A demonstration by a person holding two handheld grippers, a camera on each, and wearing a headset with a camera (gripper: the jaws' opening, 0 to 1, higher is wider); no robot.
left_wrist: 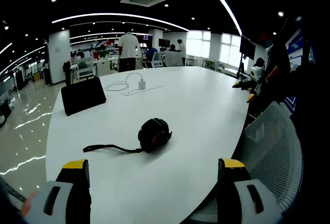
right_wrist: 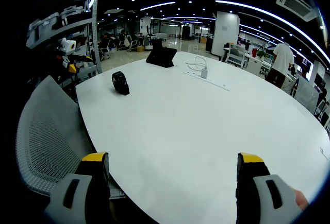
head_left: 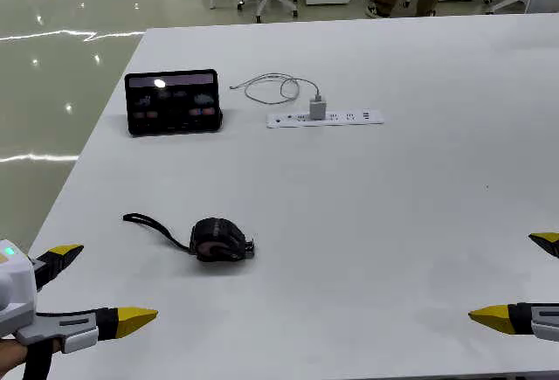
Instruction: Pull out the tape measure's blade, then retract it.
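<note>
A black tape measure [head_left: 219, 240] lies on the white table [head_left: 367, 196], its black wrist strap [head_left: 153, 226] trailing to the left and its blade pulled in. My left gripper [head_left: 100, 288] hovers open at the table's front left corner, a short way in front of the tape measure [left_wrist: 153, 134]. At the front right edge my right gripper [head_left: 524, 279] is open too, far from the tape measure [right_wrist: 120, 82]. The yellow-tipped jaws of both stand wide apart with nothing between them.
A dark tablet [head_left: 172, 102] stands propped at the back left. A white power strip [head_left: 325, 118] with a charger and a coiled cable [head_left: 272, 88] lies beyond the middle. A mesh chair [right_wrist: 49, 141] sits by the table's near edge. Office chairs and people stand further off.
</note>
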